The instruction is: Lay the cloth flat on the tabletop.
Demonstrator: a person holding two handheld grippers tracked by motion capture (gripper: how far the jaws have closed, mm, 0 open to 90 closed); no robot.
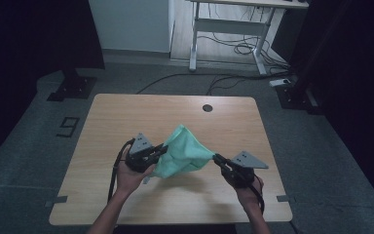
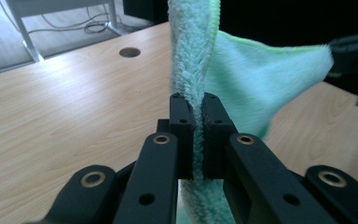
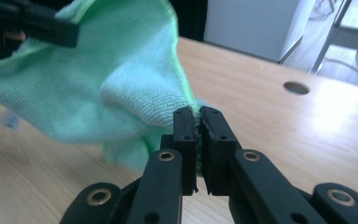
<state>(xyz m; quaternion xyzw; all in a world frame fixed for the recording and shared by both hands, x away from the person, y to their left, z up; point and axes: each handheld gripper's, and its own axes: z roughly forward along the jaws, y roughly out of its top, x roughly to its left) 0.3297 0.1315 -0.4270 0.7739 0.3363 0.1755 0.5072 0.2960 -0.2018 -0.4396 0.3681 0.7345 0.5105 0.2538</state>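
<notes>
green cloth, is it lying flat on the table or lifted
Lifted: the green cloth hangs stretched between the left hand-held gripper and right hand-held gripper, each shut on an edge.

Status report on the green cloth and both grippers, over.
Left hand-held gripper shut on cloth. Right hand-held gripper shut on it too. Cloth lifted between them over table. Nothing in the way.

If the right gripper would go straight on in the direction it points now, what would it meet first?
The green cloth it already pinches. The right gripper points along the cloth toward the left gripper, which clamps the other end, so that gripper probably comes next; depth is hard to judge.
</notes>
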